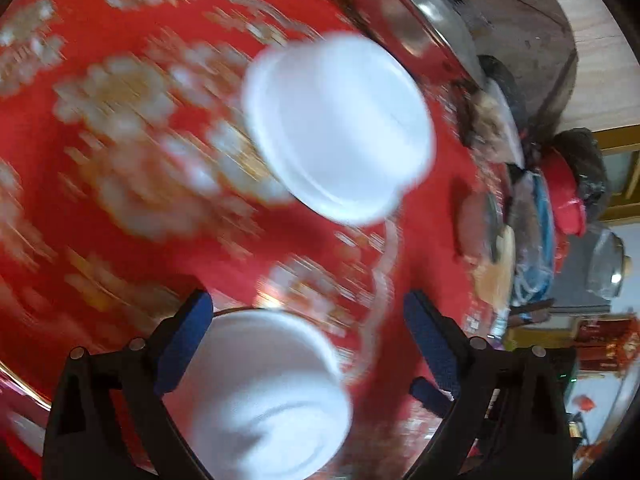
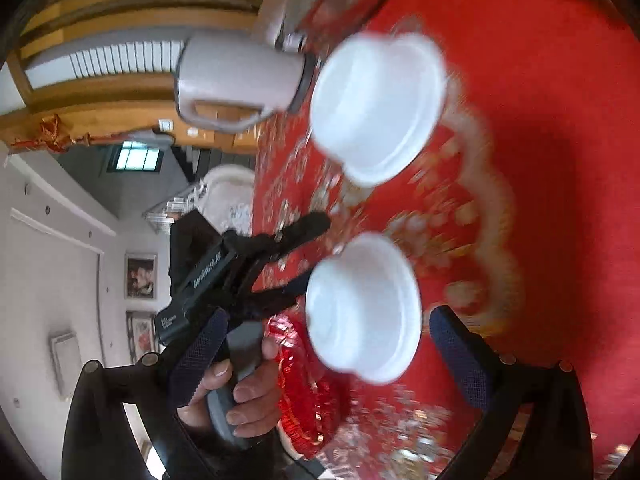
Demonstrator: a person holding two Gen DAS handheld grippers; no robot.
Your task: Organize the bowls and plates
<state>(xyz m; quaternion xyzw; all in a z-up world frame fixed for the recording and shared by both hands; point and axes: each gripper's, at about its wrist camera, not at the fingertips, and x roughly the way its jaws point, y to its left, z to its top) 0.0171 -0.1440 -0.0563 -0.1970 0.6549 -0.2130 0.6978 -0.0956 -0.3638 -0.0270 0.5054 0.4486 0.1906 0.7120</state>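
My left gripper (image 1: pixel 308 336) is spread wide with the near white bowl (image 1: pixel 264 396) between its fingers, not touching. The far white bowl (image 1: pixel 340 128) sits ahead on the red cloth (image 1: pixel 120 200). My right gripper (image 2: pixel 328 344) is spread wide too.

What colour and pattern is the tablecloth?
Red tablecloth with blurred gold-and-white floral motifs; clearest in the left wrist view.

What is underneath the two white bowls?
Both white bowls sit upside down on a red patterned tablecloth. Anything hidden inside them cannot be seen, since their rims face down.
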